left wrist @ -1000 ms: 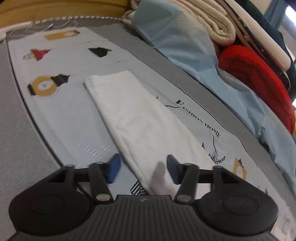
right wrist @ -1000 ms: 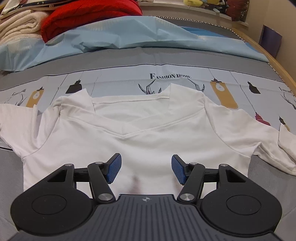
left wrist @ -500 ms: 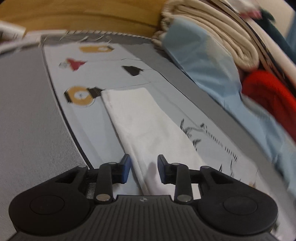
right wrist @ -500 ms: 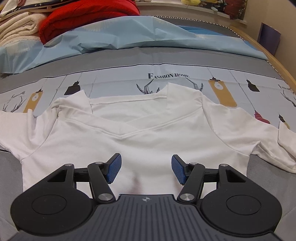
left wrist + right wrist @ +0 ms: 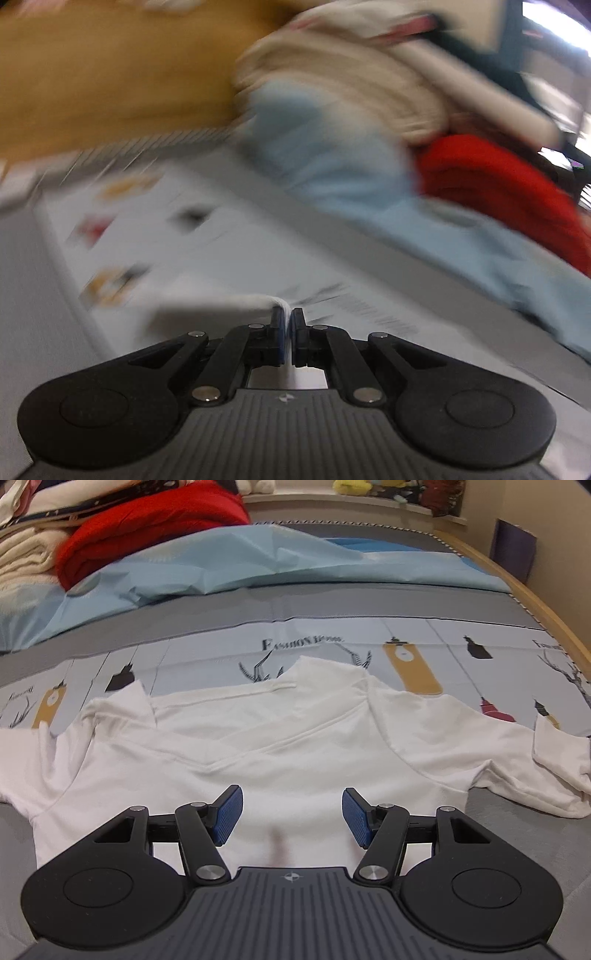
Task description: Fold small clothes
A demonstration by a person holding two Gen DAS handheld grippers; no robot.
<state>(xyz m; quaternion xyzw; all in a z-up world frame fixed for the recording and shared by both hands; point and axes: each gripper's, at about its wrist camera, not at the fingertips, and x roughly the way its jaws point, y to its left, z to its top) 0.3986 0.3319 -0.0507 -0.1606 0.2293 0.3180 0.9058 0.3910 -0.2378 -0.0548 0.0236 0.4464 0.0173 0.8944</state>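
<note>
A white V-neck T-shirt [image 5: 295, 746] lies spread flat on a pale printed cloth [image 5: 221, 646], neck towards the far side and sleeves out to both sides. In the blurred left wrist view, my left gripper [image 5: 288, 317] is shut on the shirt's white sleeve [image 5: 207, 310], and the cloth runs off to the left from the pinch. My right gripper [image 5: 291, 812] hovers over the chest of the shirt. Its jaws stand wide and are closing slightly, with nothing pinched between the blue pads [image 5: 231, 814].
Behind the shirt lies a crumpled light blue sheet [image 5: 258, 554]. A red blanket [image 5: 147, 535] and cream blankets [image 5: 351, 92] are piled at the back. A wooden edge [image 5: 535, 602] bounds the grey surface on the right.
My left gripper has closed on the sleeve and risen with it, and its view has swung up and blurred. The right gripper has shifted slightly over the shirt.
</note>
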